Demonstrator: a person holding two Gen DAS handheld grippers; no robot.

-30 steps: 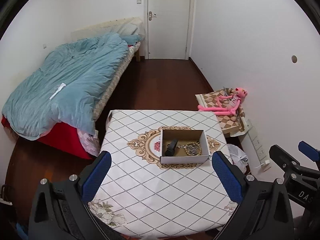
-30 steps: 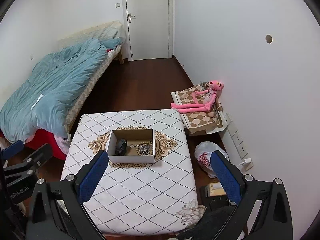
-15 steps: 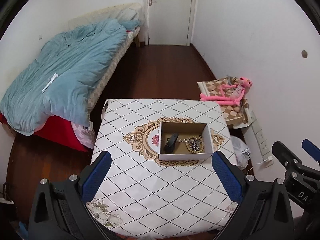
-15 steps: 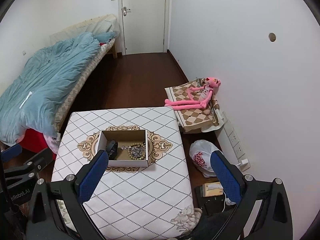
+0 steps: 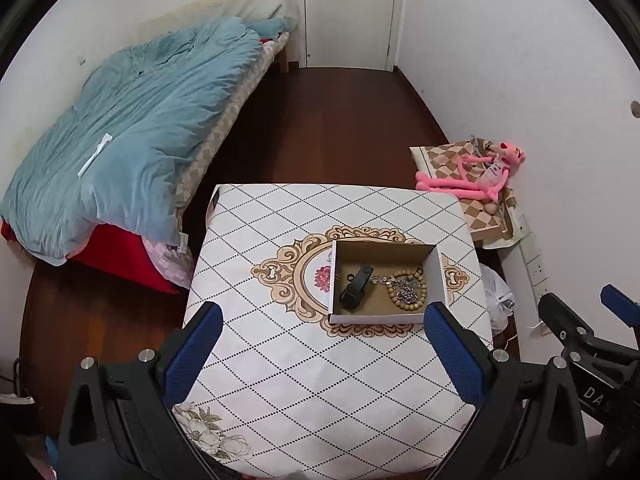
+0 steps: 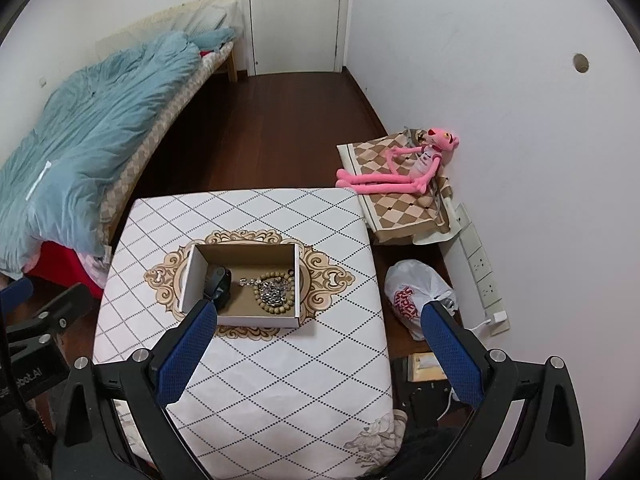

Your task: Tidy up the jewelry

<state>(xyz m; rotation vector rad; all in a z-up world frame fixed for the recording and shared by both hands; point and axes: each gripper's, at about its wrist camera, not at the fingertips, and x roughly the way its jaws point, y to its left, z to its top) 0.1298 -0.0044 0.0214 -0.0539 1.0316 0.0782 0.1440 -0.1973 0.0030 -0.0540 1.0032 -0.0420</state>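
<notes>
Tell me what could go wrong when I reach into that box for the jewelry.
The metal chain lies tangled inside the bead bracelet, so lifting one may drag the other out. The cardboard box looks light and could slide on the table. The black item sits close by, easy to snag.

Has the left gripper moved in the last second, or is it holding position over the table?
Yes. The left gripper has moved forward: the cardboard box and the table look larger and sit lower in its view than a second ago.
</notes>
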